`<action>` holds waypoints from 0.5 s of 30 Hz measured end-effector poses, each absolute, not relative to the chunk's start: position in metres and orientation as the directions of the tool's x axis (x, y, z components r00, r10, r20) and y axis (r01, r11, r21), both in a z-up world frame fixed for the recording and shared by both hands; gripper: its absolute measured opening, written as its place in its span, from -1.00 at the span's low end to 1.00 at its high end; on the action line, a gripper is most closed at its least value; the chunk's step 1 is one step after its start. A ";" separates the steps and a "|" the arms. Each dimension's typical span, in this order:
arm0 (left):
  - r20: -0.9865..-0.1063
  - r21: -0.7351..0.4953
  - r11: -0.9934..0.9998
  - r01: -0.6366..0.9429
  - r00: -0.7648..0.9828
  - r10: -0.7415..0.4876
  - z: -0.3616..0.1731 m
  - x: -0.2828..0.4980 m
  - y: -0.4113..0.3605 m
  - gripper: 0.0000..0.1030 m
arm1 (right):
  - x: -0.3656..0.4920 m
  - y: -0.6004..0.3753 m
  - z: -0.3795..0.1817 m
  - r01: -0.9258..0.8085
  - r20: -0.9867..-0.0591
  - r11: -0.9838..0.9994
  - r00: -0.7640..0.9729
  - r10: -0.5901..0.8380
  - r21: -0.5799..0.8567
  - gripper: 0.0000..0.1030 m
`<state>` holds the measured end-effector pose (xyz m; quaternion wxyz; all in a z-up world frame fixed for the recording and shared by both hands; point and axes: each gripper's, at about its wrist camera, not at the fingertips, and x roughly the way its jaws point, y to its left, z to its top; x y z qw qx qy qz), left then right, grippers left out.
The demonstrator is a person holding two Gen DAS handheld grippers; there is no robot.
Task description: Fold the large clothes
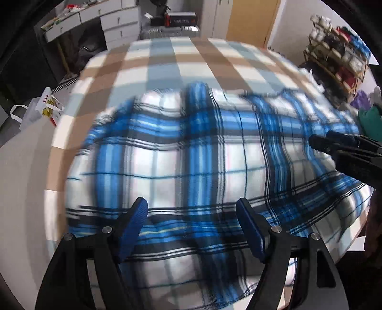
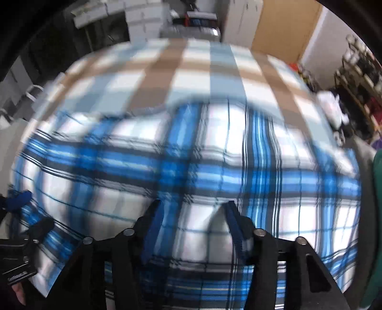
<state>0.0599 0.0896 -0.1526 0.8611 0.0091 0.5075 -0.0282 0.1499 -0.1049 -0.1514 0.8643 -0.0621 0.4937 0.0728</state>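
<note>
A blue, white and black plaid garment (image 1: 167, 162) lies spread and rumpled over a bed with a beige, pale blue and white checked cover (image 1: 191, 59). My left gripper (image 1: 191, 205) hangs over the garment's near part, open, its blue pads wide apart with only cloth below. The right gripper (image 1: 334, 143) comes in from the right edge, above the garment. In the right wrist view the right gripper (image 2: 193, 204) stands partly open over the plaid garment (image 2: 95, 181); a soft ridge of cloth rises by its right finger, but the pads do not press on it. Both views are blurred.
White drawers (image 1: 119, 26) and a wooden door (image 1: 250, 19) stand beyond the bed's far end. A white paper bag (image 1: 40, 109) sits on the floor at left. A loaded shelf rack (image 1: 339, 54) and green cloth (image 1: 370, 119) are at right.
</note>
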 end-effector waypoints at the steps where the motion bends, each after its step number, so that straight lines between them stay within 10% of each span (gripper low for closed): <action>1: -0.852 0.000 0.999 0.051 0.522 -0.027 -0.144 0.055 0.097 0.41 | 0.146 -0.103 -0.142 -0.212 -0.843 0.977 0.529 0.092 -0.026 0.02; 15: -0.734 -0.341 0.895 -0.289 0.676 -0.061 -0.108 0.032 0.230 0.41 | 0.164 -0.071 -0.126 -0.348 -0.896 0.937 0.408 0.173 0.022 0.27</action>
